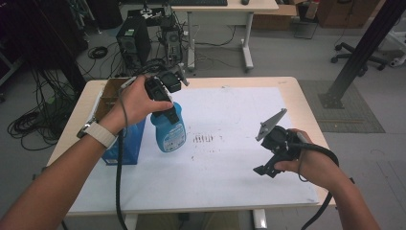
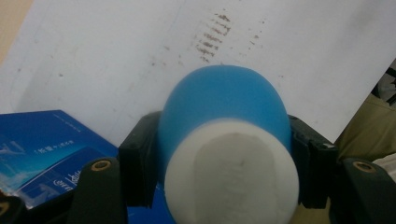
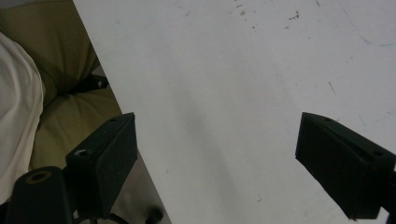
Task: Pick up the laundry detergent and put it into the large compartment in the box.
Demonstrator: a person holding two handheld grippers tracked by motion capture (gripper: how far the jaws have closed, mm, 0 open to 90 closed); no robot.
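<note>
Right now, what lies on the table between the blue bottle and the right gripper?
In the high view, only white paper with a patch of brown marks lies between the blue bottle and the right gripper; no object sits there.

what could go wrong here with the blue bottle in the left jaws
1. The left gripper clamps the rounded blue plastic bottle near its top, on a smooth curved surface, so the bottle may slip or swing out.
2. The bottle hangs right beside the blue cardboard box; a small sideways move might knock the box.
3. The right gripper, jaws open, hovers at the near edge of the white paper sheet, too far off to steady the bottle if it slips.
</note>
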